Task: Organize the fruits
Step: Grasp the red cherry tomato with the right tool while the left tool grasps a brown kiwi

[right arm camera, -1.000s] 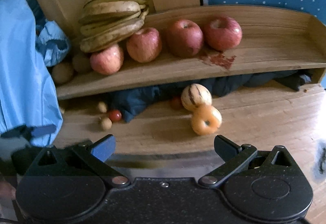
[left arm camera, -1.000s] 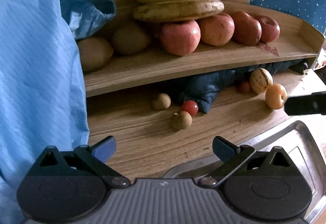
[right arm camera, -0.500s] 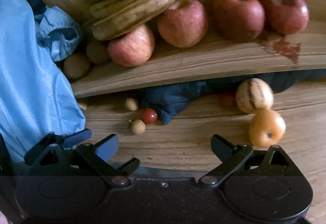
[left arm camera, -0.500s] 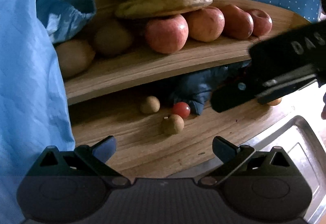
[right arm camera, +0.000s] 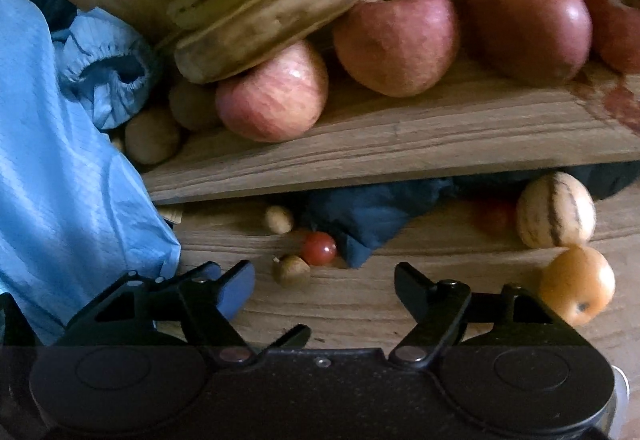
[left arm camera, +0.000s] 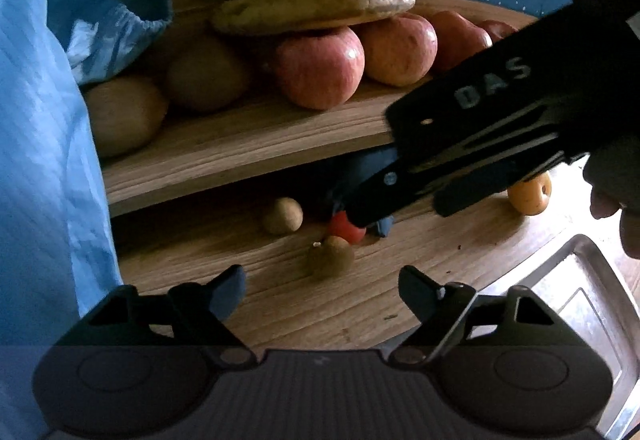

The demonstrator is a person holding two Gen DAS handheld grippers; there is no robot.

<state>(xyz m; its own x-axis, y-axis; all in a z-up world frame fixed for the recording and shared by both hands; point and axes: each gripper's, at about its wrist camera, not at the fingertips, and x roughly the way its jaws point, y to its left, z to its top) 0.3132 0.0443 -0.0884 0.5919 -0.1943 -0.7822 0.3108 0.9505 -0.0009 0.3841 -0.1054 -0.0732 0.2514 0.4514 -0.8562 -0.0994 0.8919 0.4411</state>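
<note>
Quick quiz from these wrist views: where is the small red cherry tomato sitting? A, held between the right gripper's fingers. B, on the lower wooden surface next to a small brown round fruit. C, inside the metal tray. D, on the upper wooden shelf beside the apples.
B: the small red cherry tomato lies on the lower wooden surface, right beside the small brown round fruit, below the upper wooden shelf, and the right gripper is open and empty.

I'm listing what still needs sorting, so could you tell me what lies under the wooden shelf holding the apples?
Under the wooden shelf lies a crumpled dark blue cloth, with a small tan fruit and a cherry tomato at its edge. The shelf's shadow hides whatever lies farther back.
</note>
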